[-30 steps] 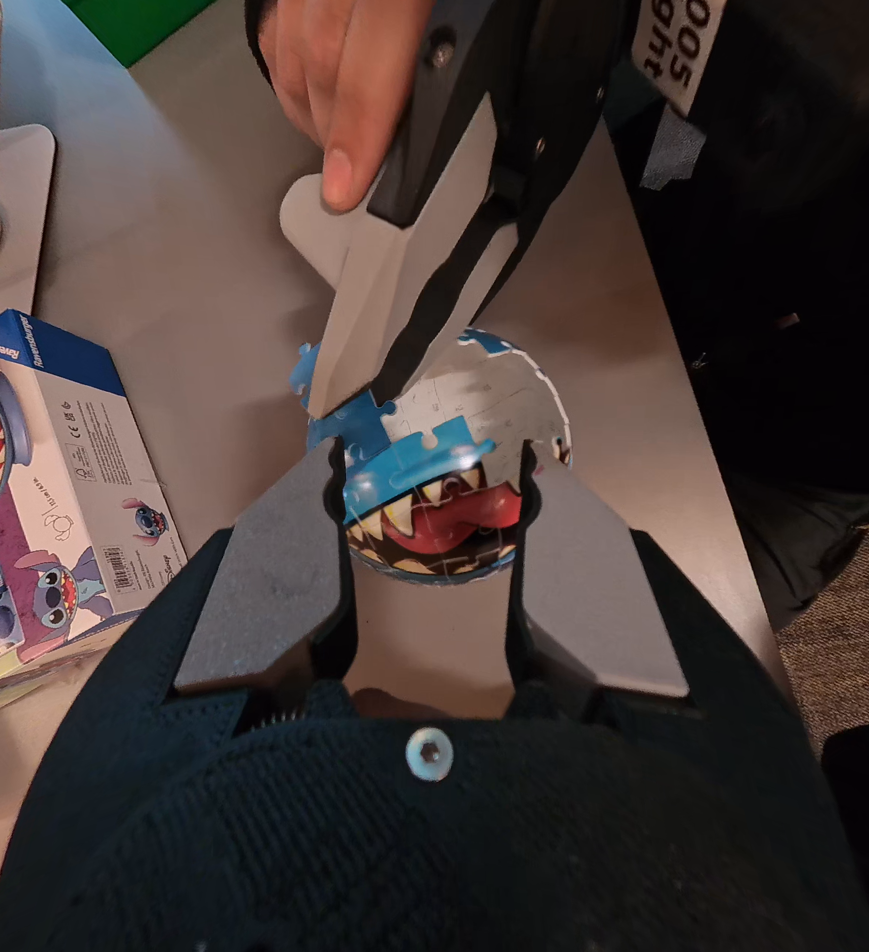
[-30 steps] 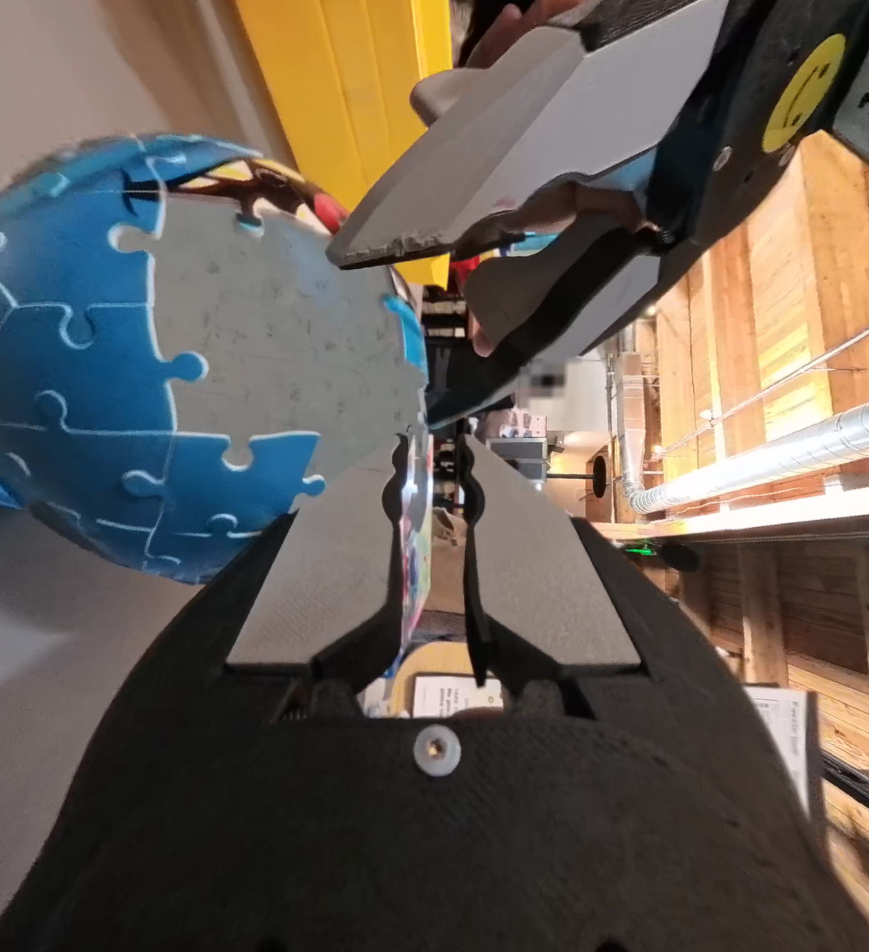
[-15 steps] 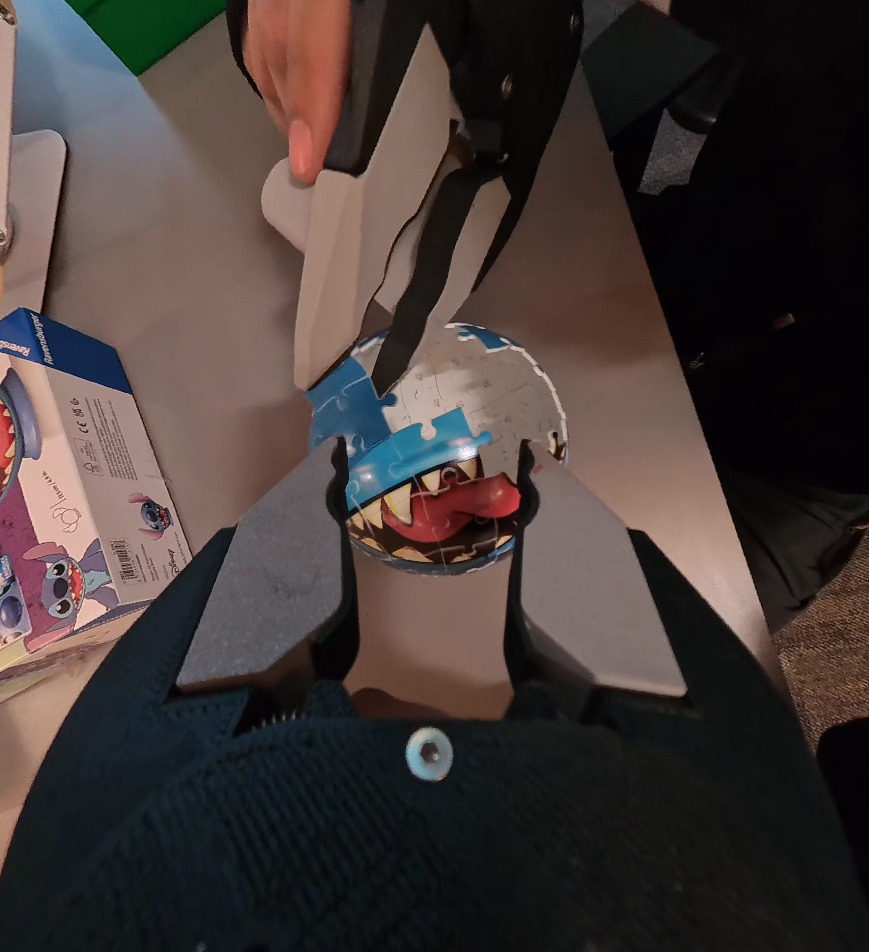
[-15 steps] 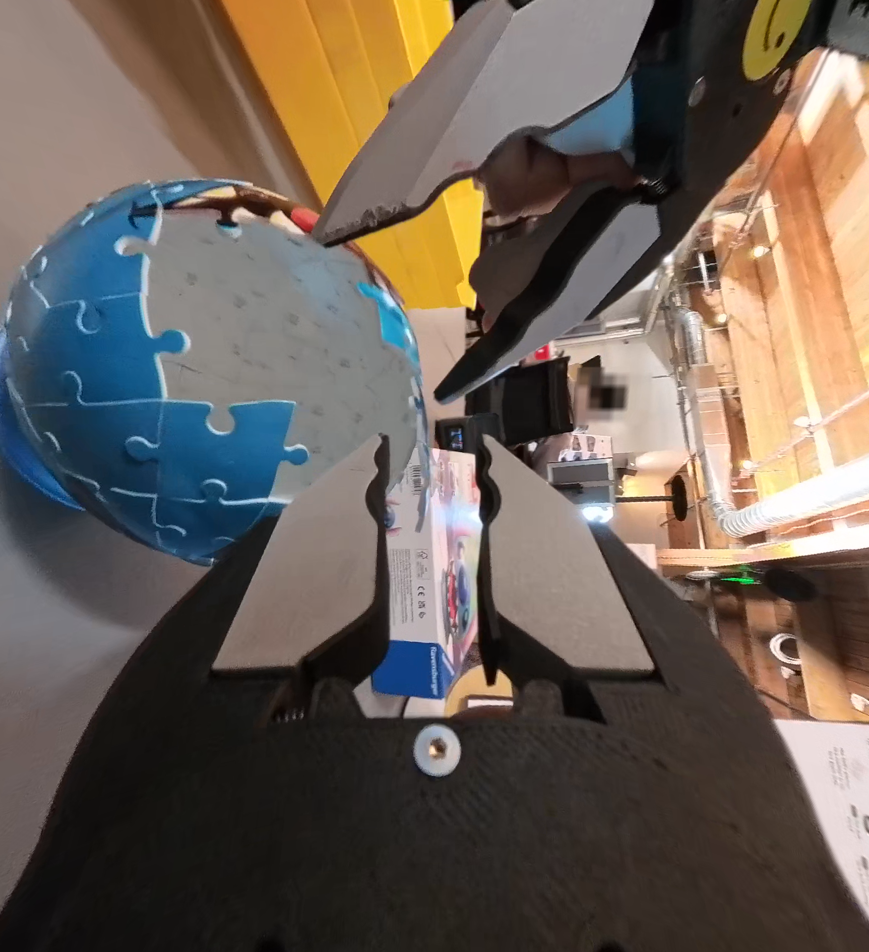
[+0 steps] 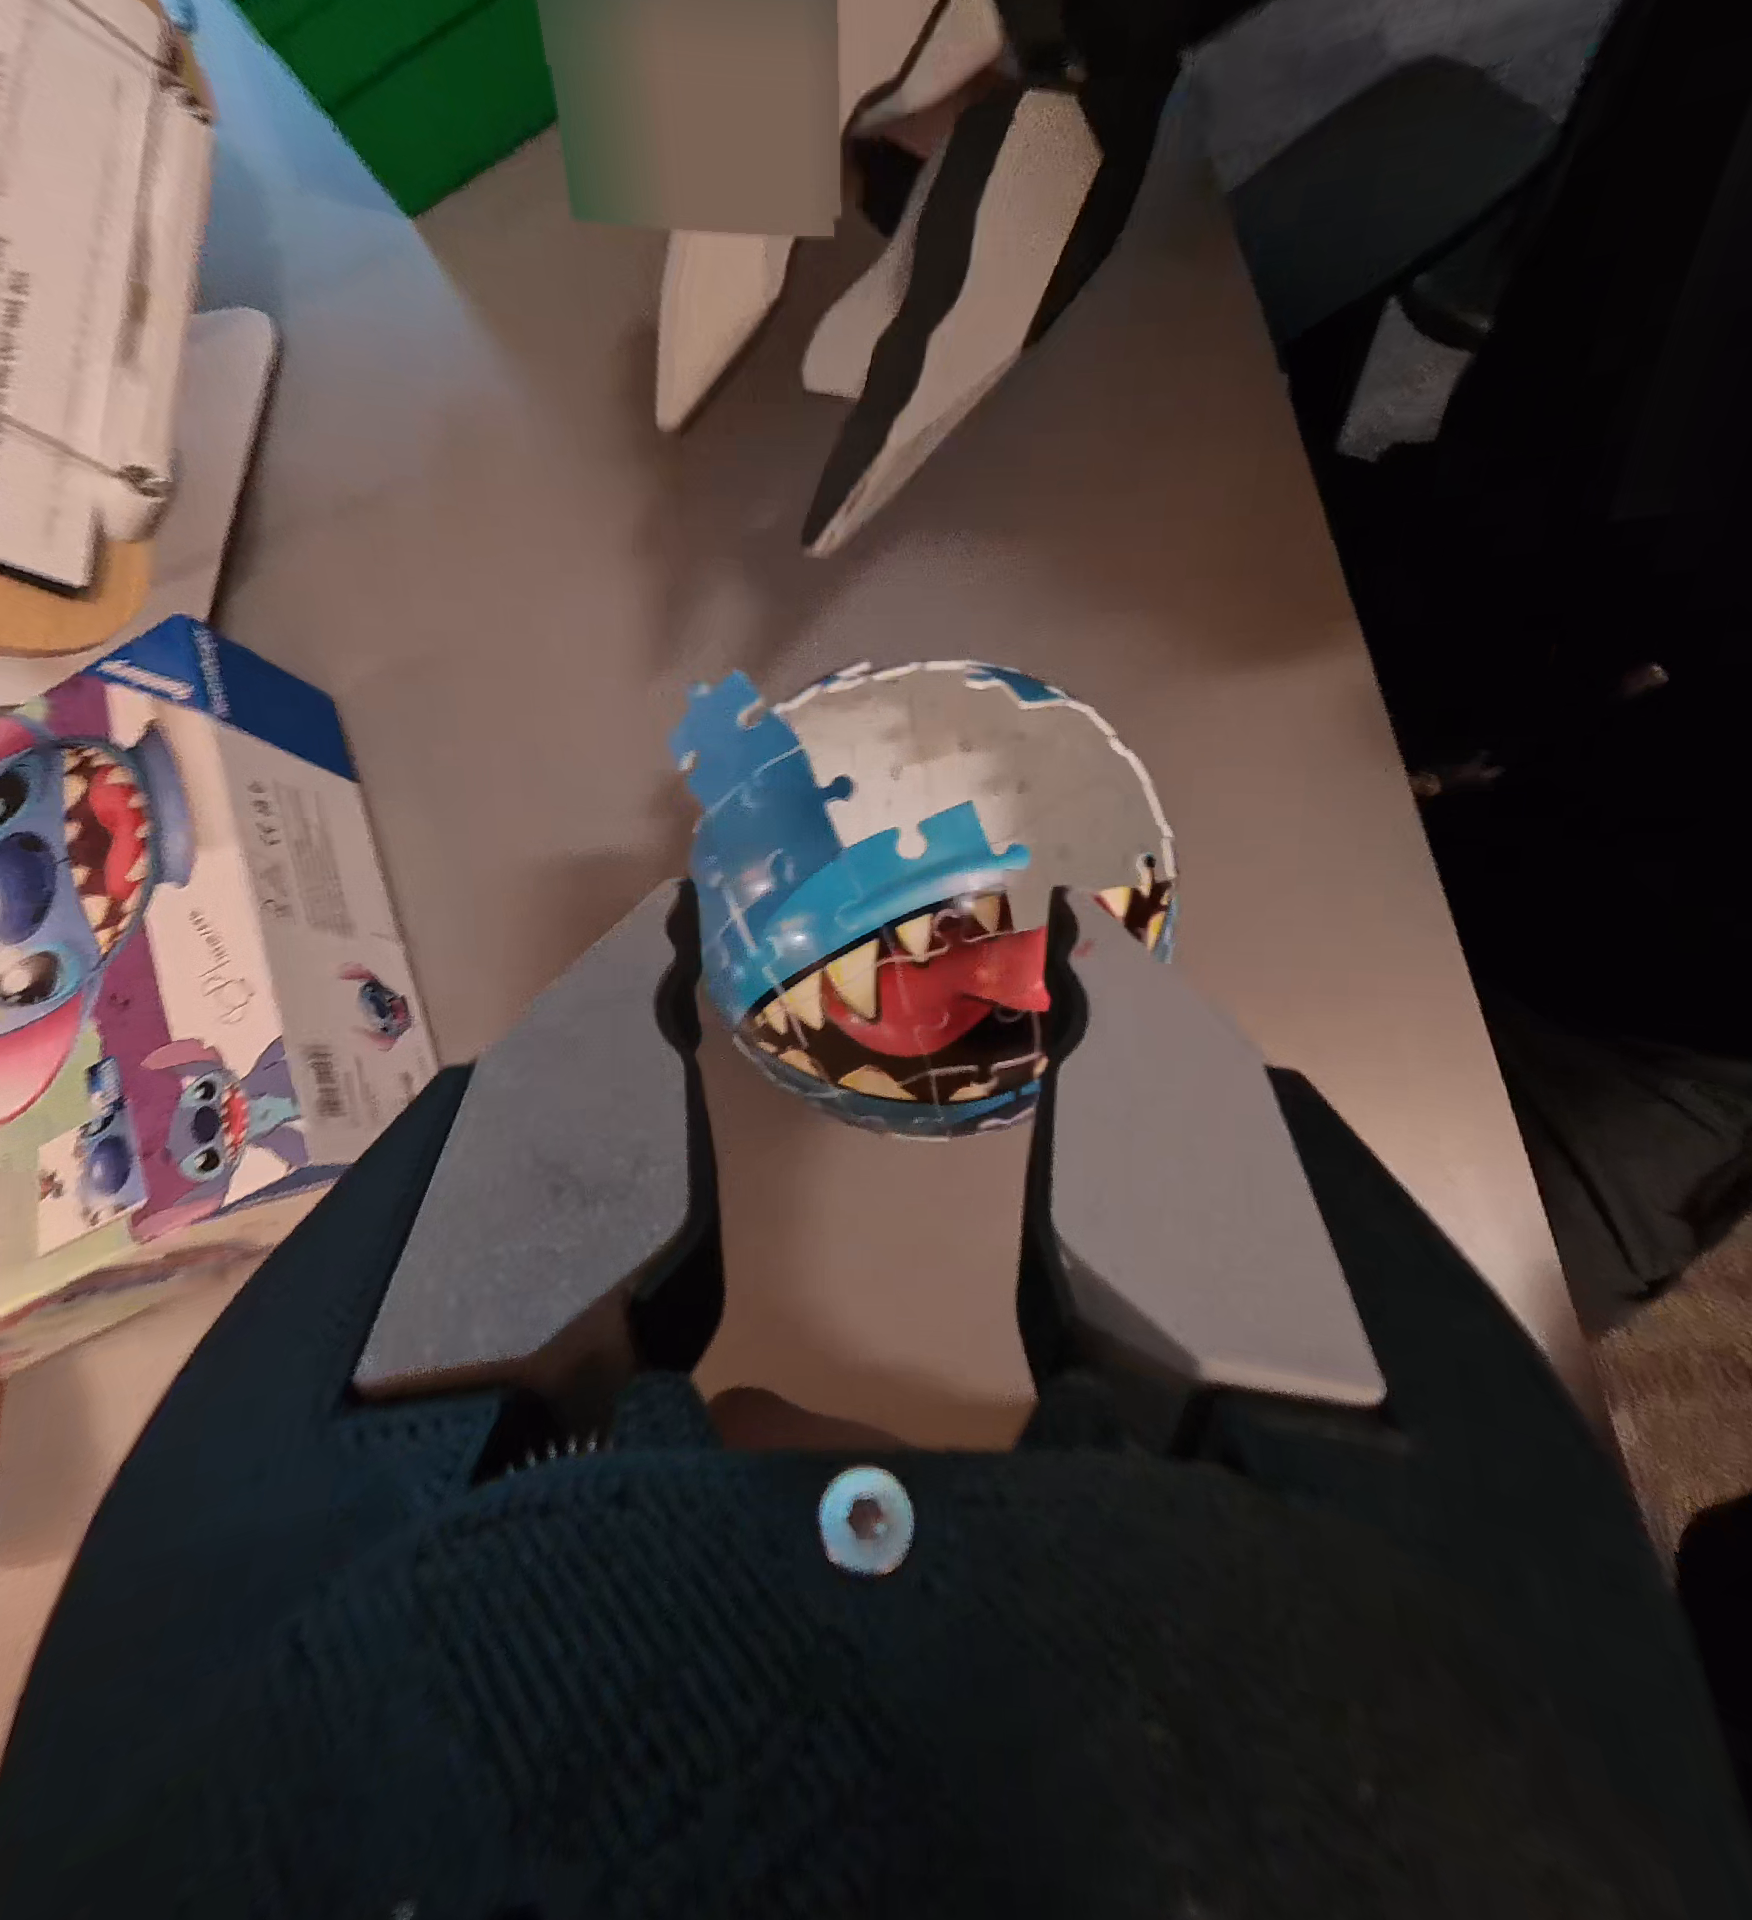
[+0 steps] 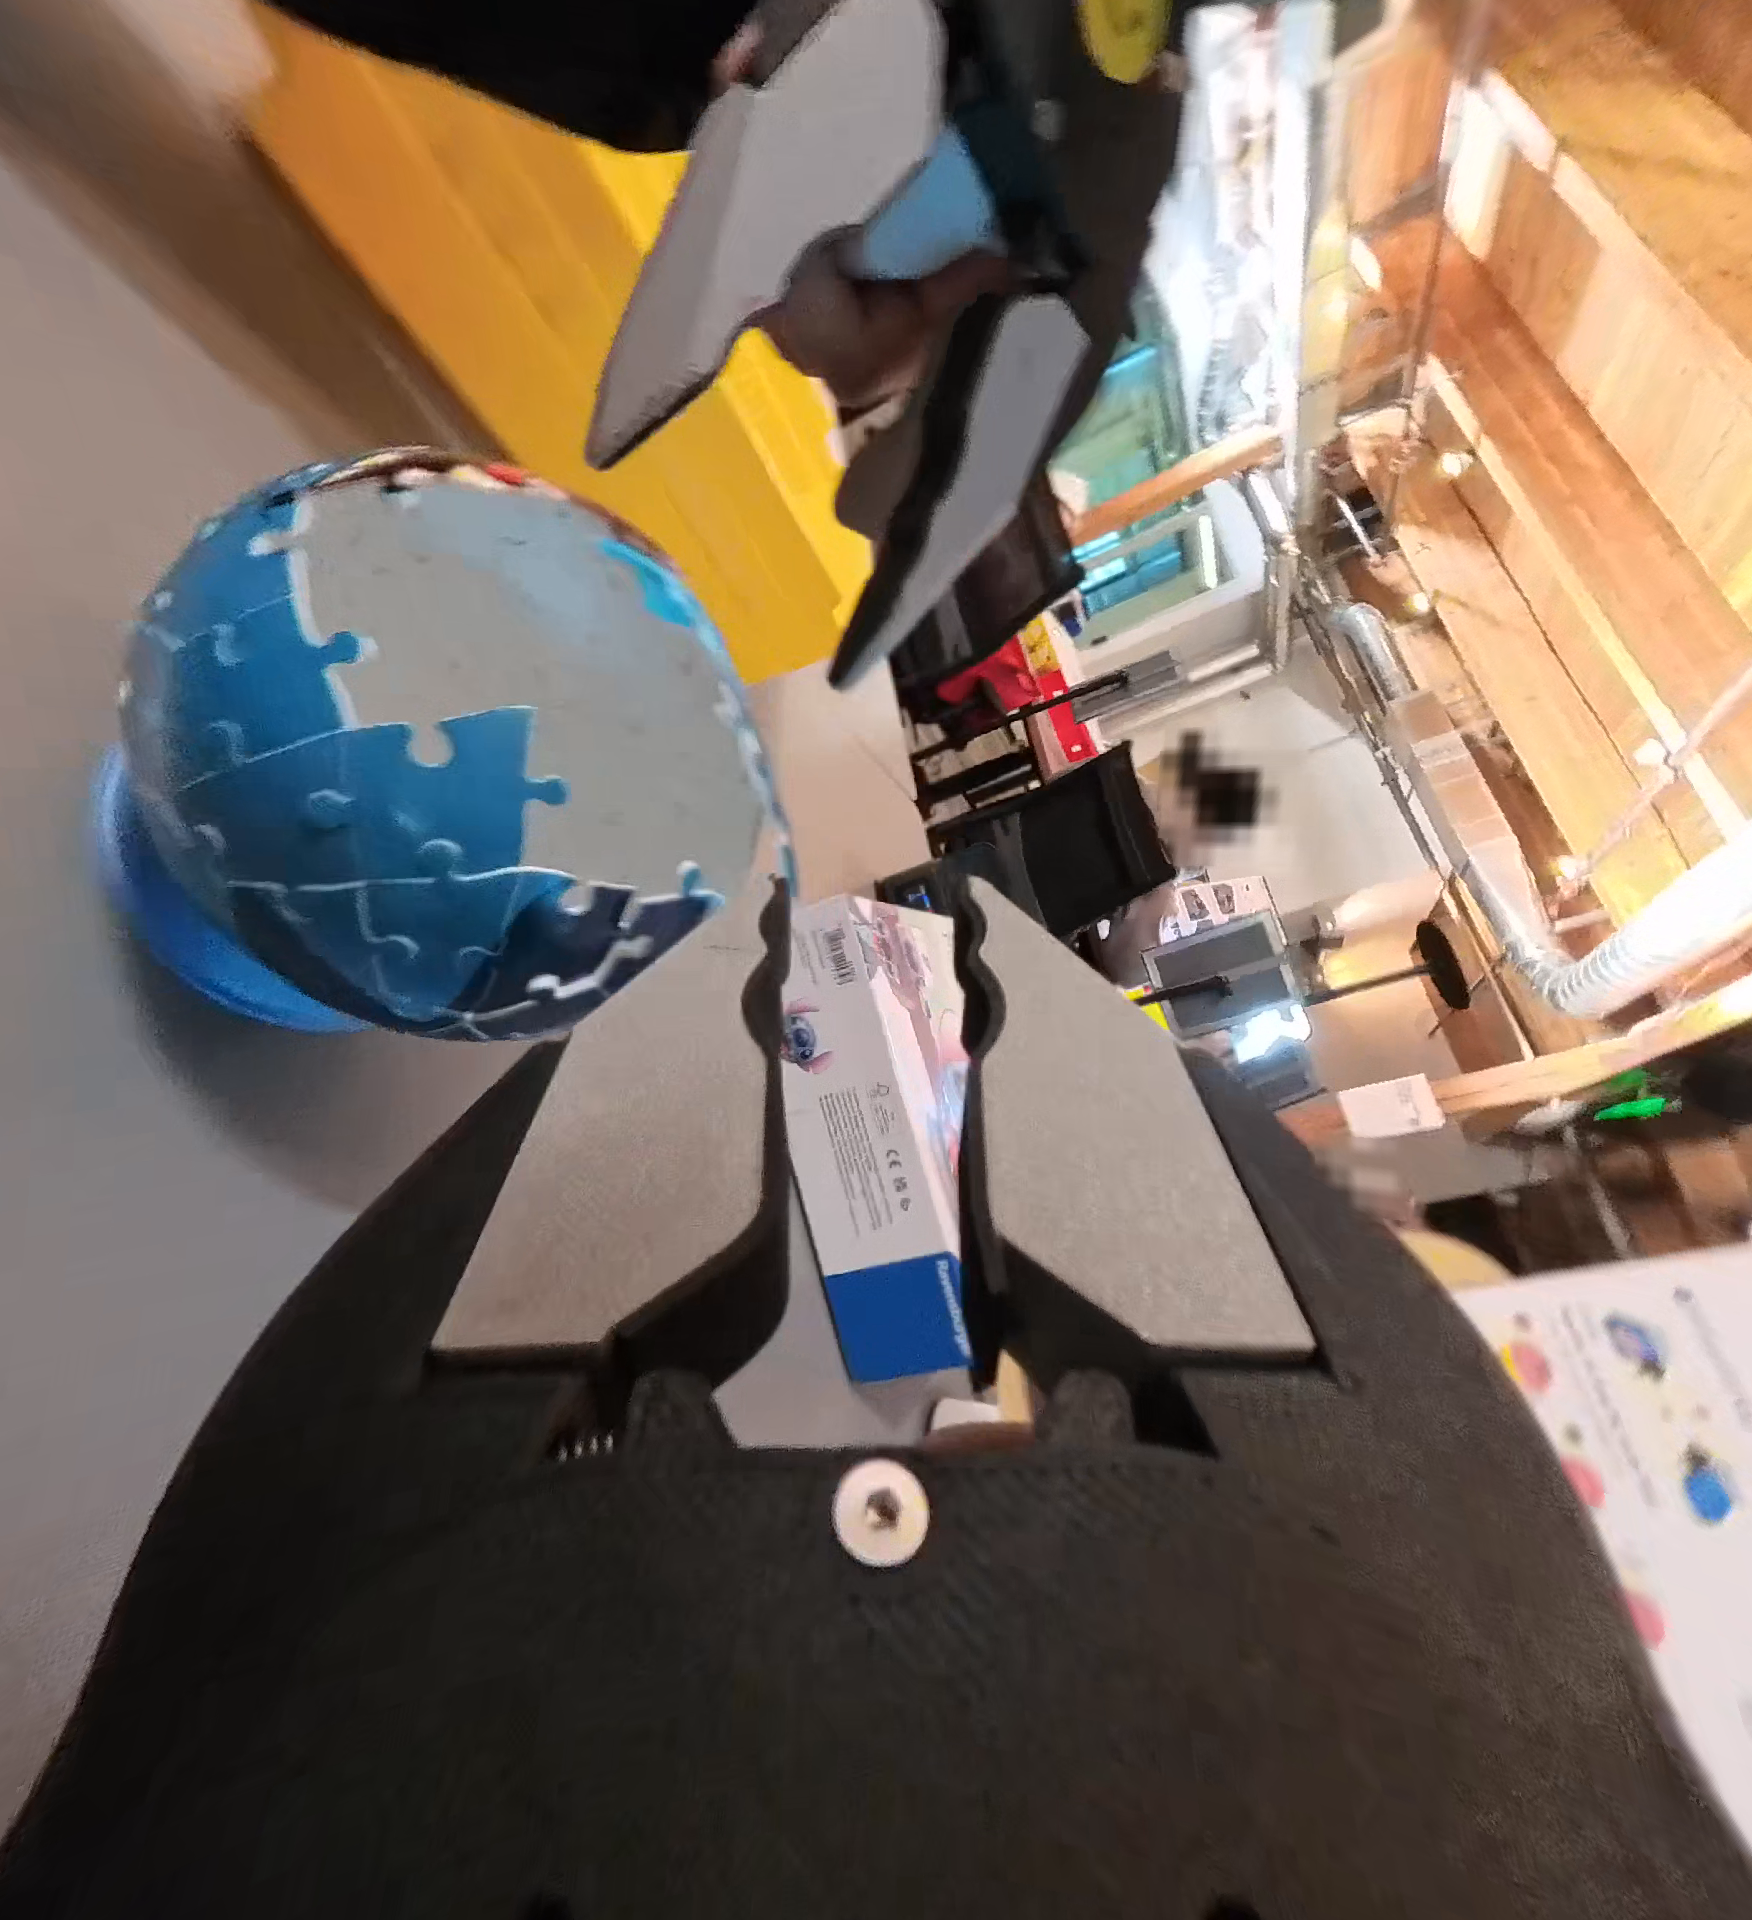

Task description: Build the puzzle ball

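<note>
The puzzle ball stands on the grey table on a blue stand. It is blue with a toothy red mouth, and a large gap shows its grey inside. One blue piece sticks out at the gap's edge. My left gripper is open and empty, hovering over the ball with a finger on either side, not touching it. It also shows in the right wrist view, above the ball. My right gripper is open and empty, beside the ball. It also shows in the left wrist view, beyond the ball.
The puzzle's printed box lies left of the ball and also shows in the right wrist view. An instruction sheet stands on a holder at far left. A green bin and yellow bins lie beyond the table. The table edge runs close on the right. Across from one pair of fingers to the other is roughly 8 centimeters. It is some 4 centimeters from my right tips to the blue piece.
My right gripper held a thin piece at the ball's gap, then opened and drew back from the ball. My left gripper rose a little away from the ball.
</note>
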### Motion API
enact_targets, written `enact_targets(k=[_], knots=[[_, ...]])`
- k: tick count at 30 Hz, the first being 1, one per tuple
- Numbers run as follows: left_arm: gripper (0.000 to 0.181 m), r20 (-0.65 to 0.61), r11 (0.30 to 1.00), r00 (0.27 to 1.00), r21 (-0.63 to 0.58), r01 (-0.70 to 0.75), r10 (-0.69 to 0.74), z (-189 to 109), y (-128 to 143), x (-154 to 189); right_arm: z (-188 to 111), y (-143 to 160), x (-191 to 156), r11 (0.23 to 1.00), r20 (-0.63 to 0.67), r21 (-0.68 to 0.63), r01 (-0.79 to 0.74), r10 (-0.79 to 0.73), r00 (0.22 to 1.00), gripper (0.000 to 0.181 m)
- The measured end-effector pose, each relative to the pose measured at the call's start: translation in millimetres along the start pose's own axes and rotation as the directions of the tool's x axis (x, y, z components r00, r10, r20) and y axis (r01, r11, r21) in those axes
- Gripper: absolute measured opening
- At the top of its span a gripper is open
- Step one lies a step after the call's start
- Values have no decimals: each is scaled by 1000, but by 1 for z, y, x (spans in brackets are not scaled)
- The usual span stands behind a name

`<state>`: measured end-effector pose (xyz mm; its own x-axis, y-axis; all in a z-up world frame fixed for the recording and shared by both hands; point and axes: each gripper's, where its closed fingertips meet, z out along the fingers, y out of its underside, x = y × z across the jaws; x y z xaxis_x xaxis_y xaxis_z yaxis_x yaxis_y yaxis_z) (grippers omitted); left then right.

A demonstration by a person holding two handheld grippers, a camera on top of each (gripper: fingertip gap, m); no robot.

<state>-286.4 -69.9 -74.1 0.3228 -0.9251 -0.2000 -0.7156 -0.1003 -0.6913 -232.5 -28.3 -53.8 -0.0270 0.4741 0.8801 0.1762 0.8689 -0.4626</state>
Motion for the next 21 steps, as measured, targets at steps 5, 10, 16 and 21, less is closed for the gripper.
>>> enact_targets(k=[5, 10, 16, 21], knots=[[65, 242, 964, 945, 201, 173, -220, -38, -11, -24, -4, 54, 22, 911, -25, -44, -411, 410, 912, 27], [61, 474, 750, 582, 430, 502, -661, -78, 52, -33, 0, 94, -11, 752, 169, -128, -646, 659, 733, 29], [49, 473, 486, 236, 525, 699, -849, -50, 141, 25, 4, 146, -55, 480, 209, -369, -796, 877, 432, 55], [55, 599, 427, 82, 461, 778, -796, -29, 187, 64, 5, 148, -43, 452, 226, -314, -835, 890, 396, 52]])
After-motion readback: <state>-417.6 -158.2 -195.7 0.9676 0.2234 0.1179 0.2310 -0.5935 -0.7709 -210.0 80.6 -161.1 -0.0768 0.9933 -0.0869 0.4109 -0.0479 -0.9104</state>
